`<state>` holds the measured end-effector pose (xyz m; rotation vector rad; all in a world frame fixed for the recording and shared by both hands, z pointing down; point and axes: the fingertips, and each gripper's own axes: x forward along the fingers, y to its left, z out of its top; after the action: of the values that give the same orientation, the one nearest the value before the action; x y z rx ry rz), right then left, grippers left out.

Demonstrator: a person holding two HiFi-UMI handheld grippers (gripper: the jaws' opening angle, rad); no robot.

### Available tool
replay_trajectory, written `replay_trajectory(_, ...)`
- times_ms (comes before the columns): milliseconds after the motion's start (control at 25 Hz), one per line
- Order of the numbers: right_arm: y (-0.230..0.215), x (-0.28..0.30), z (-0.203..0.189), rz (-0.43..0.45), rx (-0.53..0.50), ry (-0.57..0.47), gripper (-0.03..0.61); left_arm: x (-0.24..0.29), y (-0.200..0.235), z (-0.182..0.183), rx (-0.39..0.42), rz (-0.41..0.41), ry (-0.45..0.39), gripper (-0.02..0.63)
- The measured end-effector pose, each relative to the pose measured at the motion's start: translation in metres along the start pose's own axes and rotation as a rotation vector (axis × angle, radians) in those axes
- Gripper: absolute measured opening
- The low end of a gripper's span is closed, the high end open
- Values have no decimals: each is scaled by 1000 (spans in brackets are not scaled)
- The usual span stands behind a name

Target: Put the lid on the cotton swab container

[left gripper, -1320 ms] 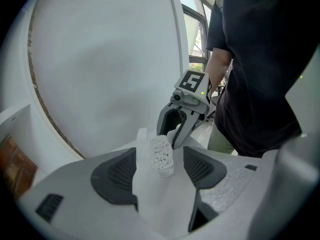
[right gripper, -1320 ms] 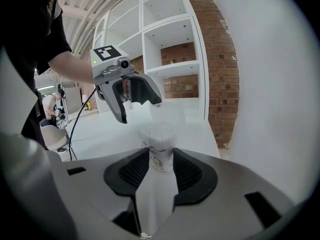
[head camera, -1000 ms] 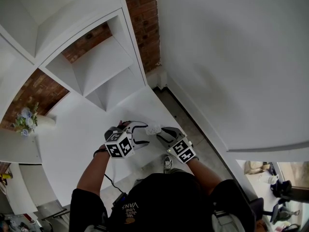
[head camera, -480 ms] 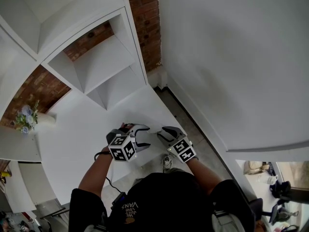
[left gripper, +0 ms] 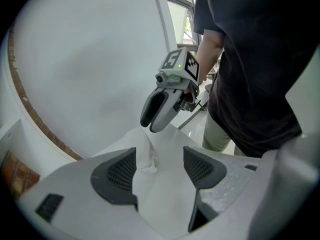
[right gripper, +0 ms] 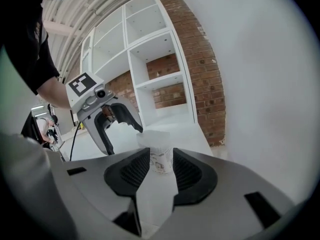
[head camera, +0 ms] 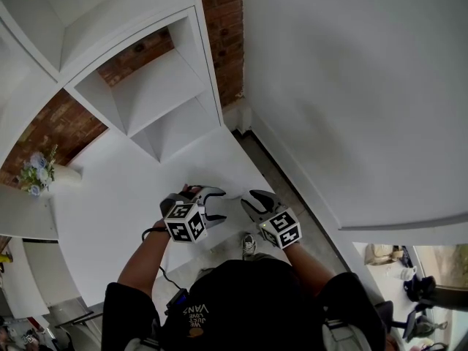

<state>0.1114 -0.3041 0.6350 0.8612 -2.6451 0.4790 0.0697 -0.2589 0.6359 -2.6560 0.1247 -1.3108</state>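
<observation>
The cotton swab container [right gripper: 161, 160] is a small clear tub with a printed label and a whitish lid [right gripper: 154, 138] sitting on top. It stands on the white table [head camera: 124, 196]. My right gripper [right gripper: 162, 166] is shut on it, both dark pads against its sides. In the left gripper view the container [left gripper: 146, 154] stands just off the left pad, with the right gripper [left gripper: 150, 126] reaching in from behind. My left gripper [left gripper: 160, 170] is open, its pads touching nothing. In the head view the left gripper [head camera: 218, 205] faces the right gripper [head camera: 248, 200], and the container is hidden between them.
A white shelf unit [head camera: 146, 101] with a brick back stands at the table's far side. A vase of flowers [head camera: 35, 175] is at the far left. The table edge runs close on the right, above grey floor [head camera: 289, 174]. A white wall fills the right side.
The left gripper has moved in closer to the right gripper. The white container, plainly seen between them a second ago, is now hidden by the jaws in the head view.
</observation>
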Motion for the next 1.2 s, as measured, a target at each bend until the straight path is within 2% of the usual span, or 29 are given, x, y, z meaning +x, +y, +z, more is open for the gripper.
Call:
replay_trajectory(320,-7,-3,33,-27,44,-92,135,3,-2,-1,-16,12,-4,278)
replay_trajectory(760,-10,12,30,-17,43,-63,135,3,1,3,-90,45,-53,278)
replay_trajectory(1000,-9,13,30,-13,38,-66,135,-8,12,7,-234,135,-165,278)
replay_trajectory(1200,-9,12,30,-14,36,-68,135,-29,34,8,-450,287,-285,278)
